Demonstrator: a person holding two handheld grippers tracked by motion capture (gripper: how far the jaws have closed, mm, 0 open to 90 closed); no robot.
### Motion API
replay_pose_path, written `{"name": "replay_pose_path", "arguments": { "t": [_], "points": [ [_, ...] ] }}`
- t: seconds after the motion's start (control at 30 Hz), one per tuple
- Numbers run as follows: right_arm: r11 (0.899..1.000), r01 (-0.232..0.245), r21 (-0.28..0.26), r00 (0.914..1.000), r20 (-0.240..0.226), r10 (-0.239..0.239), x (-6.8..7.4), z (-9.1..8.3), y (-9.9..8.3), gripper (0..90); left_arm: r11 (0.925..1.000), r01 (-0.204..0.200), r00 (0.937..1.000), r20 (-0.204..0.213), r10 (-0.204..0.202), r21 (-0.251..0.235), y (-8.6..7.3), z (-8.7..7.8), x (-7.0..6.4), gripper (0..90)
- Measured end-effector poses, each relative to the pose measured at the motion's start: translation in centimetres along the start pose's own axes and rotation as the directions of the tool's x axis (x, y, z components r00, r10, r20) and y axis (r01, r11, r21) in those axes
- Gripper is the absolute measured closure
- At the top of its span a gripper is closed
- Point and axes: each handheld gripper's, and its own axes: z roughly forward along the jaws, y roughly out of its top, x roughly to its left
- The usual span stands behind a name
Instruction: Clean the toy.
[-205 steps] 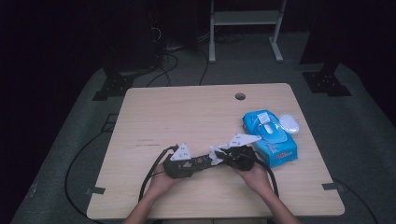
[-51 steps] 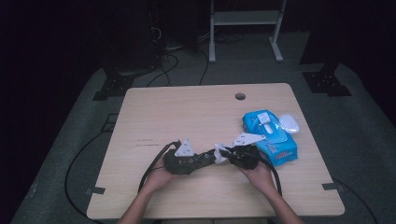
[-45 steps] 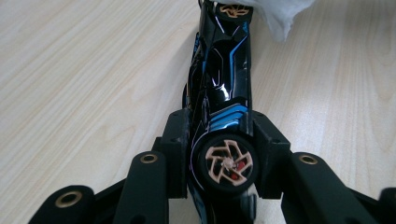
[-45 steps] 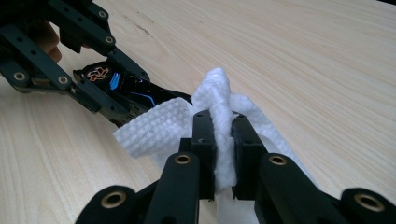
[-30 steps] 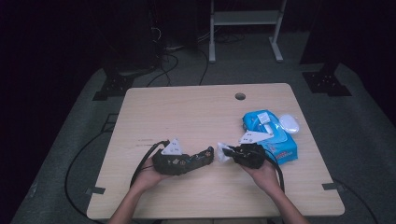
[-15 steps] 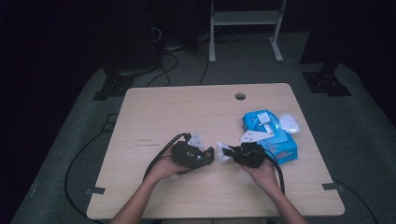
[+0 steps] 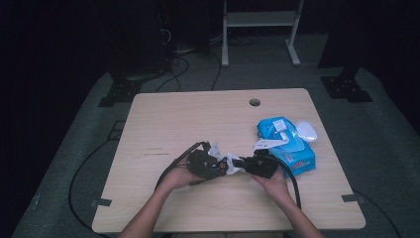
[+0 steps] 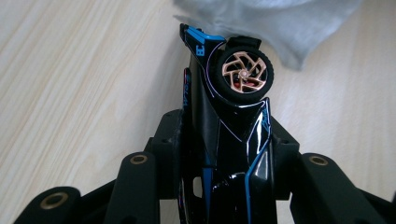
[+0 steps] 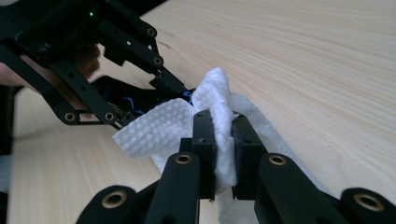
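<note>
I am at a pale wooden worktop (image 7: 163, 124) in a dark room, holding a black claw in each hand, and the two meet near the worktop's front middle. My left claw (image 8: 231, 140) is clamped on a small black toy car (image 8: 224, 121) with blue trim lines; in the left gripper view the car stands on end between the jaws, one copper-spoked wheel (image 8: 243, 71) facing the camera and its far end just beside a crumpled white wipe (image 8: 280, 28) lying on the wood. From the high view the same left claw (image 7: 218, 163) sits in my left hand (image 7: 176, 177), and the car itself is too small and dark there to make out. My right claw (image 9: 223, 140) is closed on a bunched white wipe (image 9: 219, 112) with a woven dimpled texture; the cloth is pinched between the two jaw pads and spills out to both sides. In the right gripper view the wipe presses up against the car held in the other claw, of which a sliver of black and blue shows behind the cloth. In the high view my right claw (image 7: 236, 165) points left from my right hand (image 7: 272, 181). Just behind my right hand lies a blue pack of wipes (image 7: 287, 144), its white lid flap (image 7: 307, 130) folded open toward the worktop's right edge.
</note>
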Motion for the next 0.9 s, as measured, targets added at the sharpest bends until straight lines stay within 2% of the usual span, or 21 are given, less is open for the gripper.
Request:
{"name": "replay_pose_path", "arguments": {
  "t": [0.03, 0.07, 0.13, 0.17, 0.2, 0.23, 0.27, 0.3, 0.37, 0.4, 0.43, 0.53, 0.6, 0.67, 0.7, 0.8, 0.9],
  "points": [
    [1.000, 0.000, 0.000, 1.0000, 0.000, 0.000, 0.0, 0.0, 0.0, 81.7, 0.9998, 0.005, 1.0000, -0.002, -0.005, -0.017, 0.0, -0.2, -0.1, 57.3],
    [1.000, -0.020, -0.017, 0.9994, -0.027, 0.020, -0.1, -0.2, 0.1, 81.7, 0.9994, 0.004, 1.0000, -0.001, -0.004, -0.034, 0.0, -0.3, -0.2, 57.4],
    [0.999, -0.022, -0.047, 0.9984, -0.052, 0.020, 0.1, -0.7, 0.4, 81.8, 0.9975, -0.001, 1.0000, -0.003, 0.001, -0.071, 0.1, -0.8, -0.5, 57.3],
    [0.998, -0.020, -0.066, 0.9979, -0.063, 0.016, 0.3, -1.0, 0.7, 81.8, 0.9917, -0.003, 1.0000, -0.004, 0.003, -0.128, 0.1, -1.2, -0.8, 57.3],
    [0.998, -0.020, -0.066, 0.9979, -0.063, 0.016, 0.3, -1.0, 0.7, 81.8, 0.9917, -0.003, 1.0000, -0.004, 0.003, -0.128, 0.1, -1.2, -0.8, 57.3],
    [0.995, 0.004, -0.098, 0.9970, -0.076, -0.012, 1.2, -1.9, 1.5, 81.8, 0.9876, -0.013, 0.9998, -0.014, 0.011, -0.156, 0.1, -1.5, -1.0, 57.4],
    [0.995, 0.004, -0.098, 0.9970, -0.076, -0.012, 1.2, -1.9, 1.5, 81.8, 0.9826, -0.011, 0.9996, -0.029, 0.005, -0.186, 0.2, -1.8, -1.2, 57.4],
    [0.991, 0.049, -0.123, 0.9960, -0.069, -0.057, 2.1, -2.8, 2.5, 81.8, 0.9755, -0.005, 0.9995, -0.033, -0.002, -0.220, 0.1, -2.1, -1.3, 57.4],
    [0.989, 0.061, -0.138, 0.9949, -0.071, -0.071, 2.3, -3.1, 2.8, 82.0, 0.9575, 0.017, 0.9993, -0.028, -0.027, -0.288, 0.0, -2.6, -1.6, 57.4],
    [0.987, 0.073, -0.143, 0.9943, -0.067, -0.083, 2.5, -3.4, 3.1, 82.0, 0.9515, 0.023, 0.9992, -0.023, -0.032, -0.307, 0.0, -2.9, -1.7, 57.4],
    [0.986, 0.081, -0.145, 0.9944, -0.055, -0.090, 2.6, -3.6, 3.1, 82.0, 0.9469, 0.026, 0.9992, -0.020, -0.034, -0.320, -0.1, -3.0, -1.8, 57.4],
    [0.990, 0.071, -0.124, 0.9964, -0.036, -0.076, 2.1, -3.5, 2.9, 82.0, 0.9483, 0.023, 0.9990, -0.030, -0.034, -0.316, -0.2, -3.2, -2.0, 57.4],
    [0.990, 0.092, -0.105, 0.9954, -0.015, -0.095, 2.1, -3.3, 2.9, 82.1, 0.9445, 0.032, 0.9987, -0.027, -0.043, -0.327, -0.5, -3.0, -2.1, 57.4],
    [0.989, 0.105, -0.102, 0.9943, -0.008, -0.106, 2.3, -3.4, 3.0, 82.1, 0.9449, 0.031, 0.9989, -0.022, -0.041, -0.326, -0.5, -2.9, -2.0, 57.4],
    [0.988, 0.111, -0.108, 0.9932, -0.022, -0.114, 2.8, -3.3, 3.3, 82.4, 0.9444, 0.027, 0.9987, -0.032, -0.040, -0.328, -0.5, -2.9, -2.1, 57.4],
    [0.982, 0.138, -0.126, 0.9888, -0.039, -0.144, 3.9, -3.2, 3.8, 82.4, 0.9403, 0.036, 0.9986, -0.023, -0.047, -0.338, -0.6, -3.0, -2.1, 57.4],
    [0.980, 0.146, -0.135, 0.9878, -0.035, -0.152, 4.0, -3.2, 4.0, 82.3, 0.9278, 0.052, 0.9980, -0.014, -0.062, -0.369, -1.1, -3.6, -2.0, 57.4]
  ]
}}
